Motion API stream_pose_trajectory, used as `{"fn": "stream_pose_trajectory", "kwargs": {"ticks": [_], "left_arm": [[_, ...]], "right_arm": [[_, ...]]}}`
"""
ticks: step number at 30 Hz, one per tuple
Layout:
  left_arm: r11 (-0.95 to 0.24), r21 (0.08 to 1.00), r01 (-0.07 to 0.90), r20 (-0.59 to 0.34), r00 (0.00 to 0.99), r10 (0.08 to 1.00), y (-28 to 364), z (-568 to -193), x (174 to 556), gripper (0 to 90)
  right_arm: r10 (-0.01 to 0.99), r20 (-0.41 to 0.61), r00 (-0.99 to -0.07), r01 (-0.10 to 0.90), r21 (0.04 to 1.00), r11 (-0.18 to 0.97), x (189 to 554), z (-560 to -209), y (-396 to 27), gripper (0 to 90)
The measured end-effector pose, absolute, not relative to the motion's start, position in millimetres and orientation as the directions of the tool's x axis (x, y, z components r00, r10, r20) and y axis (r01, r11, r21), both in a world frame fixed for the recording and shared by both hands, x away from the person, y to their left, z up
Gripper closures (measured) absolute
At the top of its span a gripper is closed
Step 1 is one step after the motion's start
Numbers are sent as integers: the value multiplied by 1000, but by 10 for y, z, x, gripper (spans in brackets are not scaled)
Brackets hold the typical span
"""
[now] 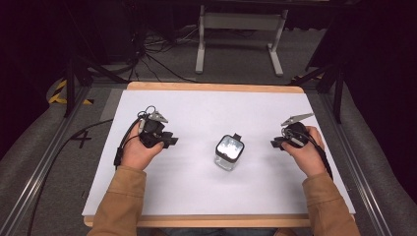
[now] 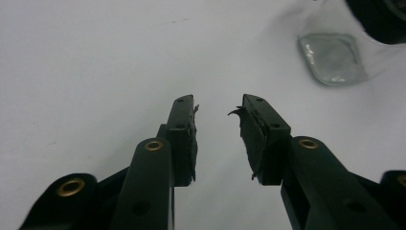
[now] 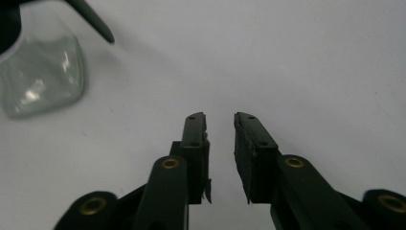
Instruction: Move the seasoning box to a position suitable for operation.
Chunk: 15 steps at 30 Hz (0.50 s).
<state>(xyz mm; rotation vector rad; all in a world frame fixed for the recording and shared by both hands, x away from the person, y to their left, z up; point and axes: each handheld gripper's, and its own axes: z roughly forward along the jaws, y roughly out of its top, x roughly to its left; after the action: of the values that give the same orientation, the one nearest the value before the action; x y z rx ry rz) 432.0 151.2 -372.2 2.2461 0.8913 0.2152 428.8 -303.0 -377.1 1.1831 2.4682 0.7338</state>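
1. The work in hand looks like the approach to the glass jar point(image 1: 229, 152), a small clear container with a black lid, standing upright on the white surface point(image 1: 196, 191) between the two grippers. Neither touches it.

2. The left gripper point(image 1: 169, 141) sits well apart from the jar, which lies off to its front and right side; in the left gripper view the jar's glass base point(image 2: 331, 58) appears ahead and to the right of the jaws. Its jaws stand partly apart with a clear gap and only bare surface between them.

3. The right gripper point(image 1: 275, 144) points inward toward the jar, nearer to it than the left one but apart from it. In the right gripper view the glass point(image 3: 40, 79) sits ahead and to the left of the jaws. These jaws also stand partly apart, a little narrower, with nothing held.

4. Judged from this, no grasp has begun. The next move likely calls for one gripper to widen, swing its jaws into line with the jar body and close on the glass walls, so the other can reach the lid.

5. Smooth glass may slip, so a square, centred grip seems wise.
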Motion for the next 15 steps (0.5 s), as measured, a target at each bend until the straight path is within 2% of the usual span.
{"fn": "stream_pose_trajectory", "kwargs": {"ticks": [2,5,12,15], "left_arm": [[-534,653,537,-83,751,655,1513,-3709,4308,655],[-531,645,549,-88,744,663,1513,-3705,4301,654],[-547,634,547,-74,747,661,1470,-3707,4297,665],[-561,631,536,-60,754,654,1388,-3695,4290,696]], "right_arm": [[773,-77,-629,616,558,556,4259,-3778,-3042,750],[762,-28,-647,609,582,539,4257,-3811,-3074,754],[753,-61,-655,560,630,538,4231,-3814,-3077,739],[758,-3,-652,591,625,510,4203,-3822,-3044,765]]}}
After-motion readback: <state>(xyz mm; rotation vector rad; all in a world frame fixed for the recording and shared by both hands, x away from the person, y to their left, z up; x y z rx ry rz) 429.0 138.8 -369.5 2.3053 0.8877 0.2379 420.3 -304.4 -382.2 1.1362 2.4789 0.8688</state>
